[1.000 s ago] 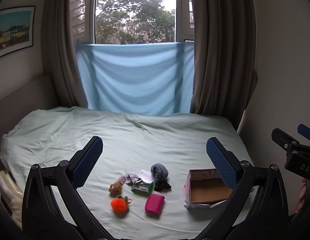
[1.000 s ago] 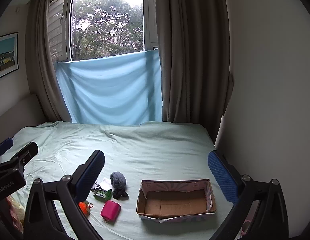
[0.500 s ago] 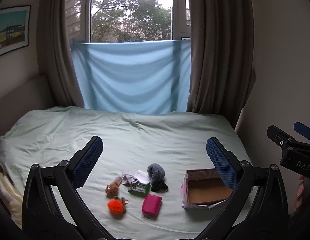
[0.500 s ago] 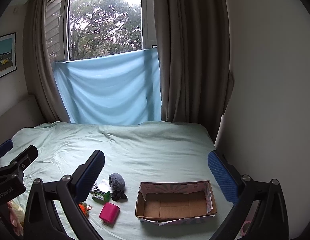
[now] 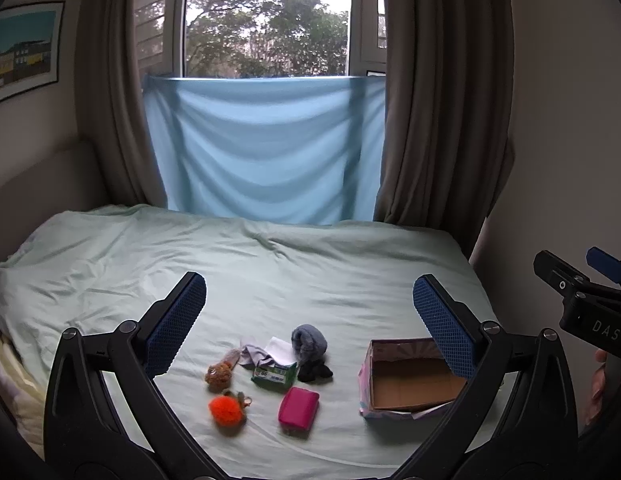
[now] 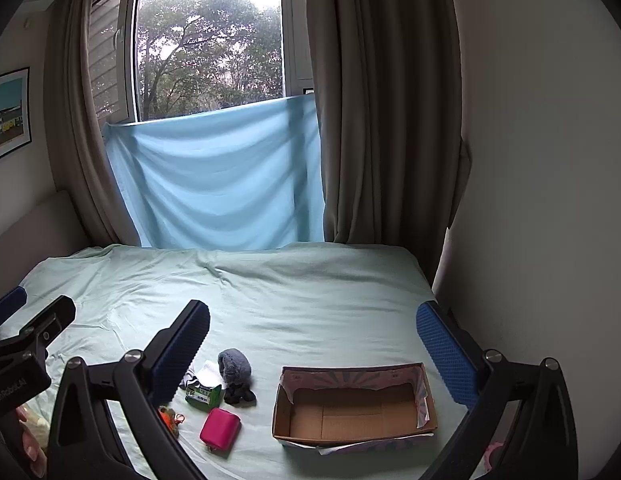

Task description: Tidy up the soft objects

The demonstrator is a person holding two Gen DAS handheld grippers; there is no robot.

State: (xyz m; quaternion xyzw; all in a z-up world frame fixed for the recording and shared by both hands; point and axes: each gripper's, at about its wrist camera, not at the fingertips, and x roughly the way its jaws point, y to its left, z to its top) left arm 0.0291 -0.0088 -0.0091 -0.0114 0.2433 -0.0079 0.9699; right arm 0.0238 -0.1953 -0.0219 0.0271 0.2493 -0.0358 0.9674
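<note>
Both claws are hanging wide open over the near edge of the bed (image 5: 270, 272), gripping nothing: left claw (image 5: 310, 312) is framing the cluster of soft items, right claw (image 6: 314, 340) is sitting over the open cardboard box (image 6: 352, 404). The box is lying on the sheet at the right, empty as far as I can see, its near flap ragged. To its left, well apart from it, the pile: pink pouch (image 5: 298, 407) nearest, green tissue pack (image 5: 273, 374) just beyond it with a white cloth (image 5: 280, 349) touching its far side, grey sock ball (image 5: 309, 342) at the far right of the pile with a black bundle (image 5: 315, 372) against its near side, brown plush (image 5: 218, 374) and orange pom-pom (image 5: 226, 410) at the left. Nothing is in the box yet, so I'm reading this as the approach for the first pick. My call: be taking the pouch or pom-pom first, since they are lying alone on the near side and aren't touching neighbours; come down from above with the jaws straddling the item and pinch its middle so it isn't squirting out. The sock ball, bundle and cloth are lying against each other, so a grab there is risking dragging two at once. The sheet is wrinkled and loose, so stop short of pinching it. Release low inside the box, past the torn flap.
</note>
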